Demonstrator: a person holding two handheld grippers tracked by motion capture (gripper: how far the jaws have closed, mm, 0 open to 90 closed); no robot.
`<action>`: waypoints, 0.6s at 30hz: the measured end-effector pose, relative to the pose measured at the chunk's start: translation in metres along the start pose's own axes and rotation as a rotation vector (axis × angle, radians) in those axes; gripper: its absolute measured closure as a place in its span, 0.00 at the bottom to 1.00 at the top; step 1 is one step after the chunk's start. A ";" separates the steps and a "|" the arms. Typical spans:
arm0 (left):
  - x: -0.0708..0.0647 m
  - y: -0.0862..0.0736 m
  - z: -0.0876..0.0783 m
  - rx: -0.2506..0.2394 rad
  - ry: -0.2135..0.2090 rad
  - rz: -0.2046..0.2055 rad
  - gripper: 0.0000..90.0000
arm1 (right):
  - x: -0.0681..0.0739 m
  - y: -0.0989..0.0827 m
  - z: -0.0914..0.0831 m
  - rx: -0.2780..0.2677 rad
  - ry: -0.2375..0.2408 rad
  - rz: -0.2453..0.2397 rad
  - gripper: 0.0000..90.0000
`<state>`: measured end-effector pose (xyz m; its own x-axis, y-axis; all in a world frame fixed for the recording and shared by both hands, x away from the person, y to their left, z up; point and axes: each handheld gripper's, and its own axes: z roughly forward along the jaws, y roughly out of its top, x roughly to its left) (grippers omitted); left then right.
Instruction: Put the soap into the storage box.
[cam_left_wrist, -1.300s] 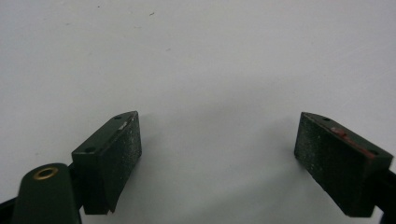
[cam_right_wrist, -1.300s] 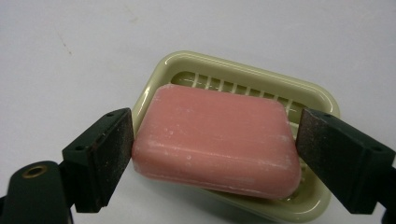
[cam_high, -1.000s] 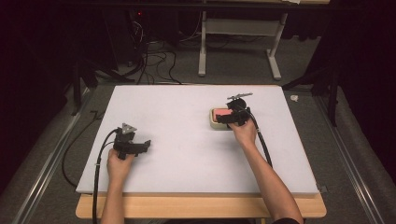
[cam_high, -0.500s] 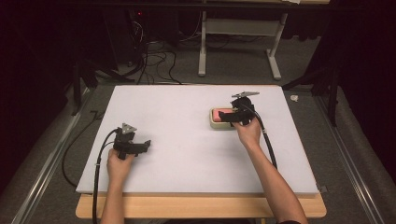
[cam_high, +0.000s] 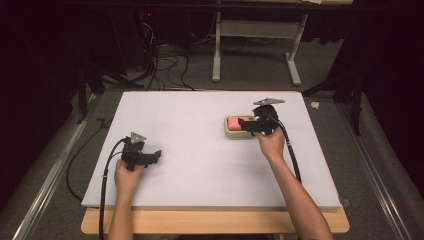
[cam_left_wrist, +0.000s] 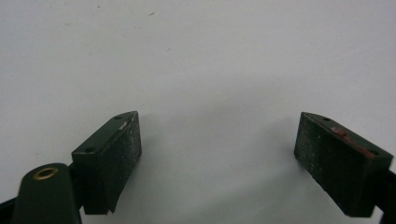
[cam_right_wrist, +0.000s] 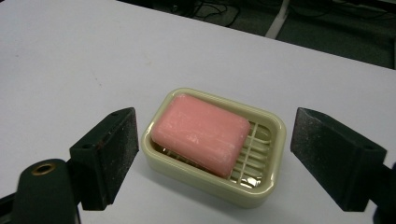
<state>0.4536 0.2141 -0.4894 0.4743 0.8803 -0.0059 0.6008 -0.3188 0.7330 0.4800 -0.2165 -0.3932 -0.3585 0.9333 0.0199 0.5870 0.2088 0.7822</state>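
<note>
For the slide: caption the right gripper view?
Open right claw poised over a pink soap bar in its cream dish.

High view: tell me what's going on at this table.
A person holds a tool in each hand over a white table. The right tool is open, its jaws spread on either side of a cream soap dish that holds a pink soap bar; nothing is gripped yet. The left tool is open too, over bare tabletop near the person's side, apart from the dish.
</note>
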 end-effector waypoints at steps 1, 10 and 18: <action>0.000 0.000 0.000 0.000 0.000 0.000 0.17 | -0.001 -0.001 -0.001 -0.001 0.000 0.002 0.18; 0.000 0.000 0.000 0.000 0.000 0.000 0.17 | -0.007 -0.006 -0.009 -0.004 0.000 0.010 0.18; 0.000 0.000 0.000 0.000 0.000 0.000 0.17 | -0.011 -0.010 -0.018 -0.021 -0.001 0.017 0.19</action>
<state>0.4537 0.2142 -0.4894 0.4746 0.8802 -0.0062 0.6010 -0.3189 0.7329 0.4648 -0.2337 -0.3894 -0.3477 0.9370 0.0332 0.5780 0.1863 0.7945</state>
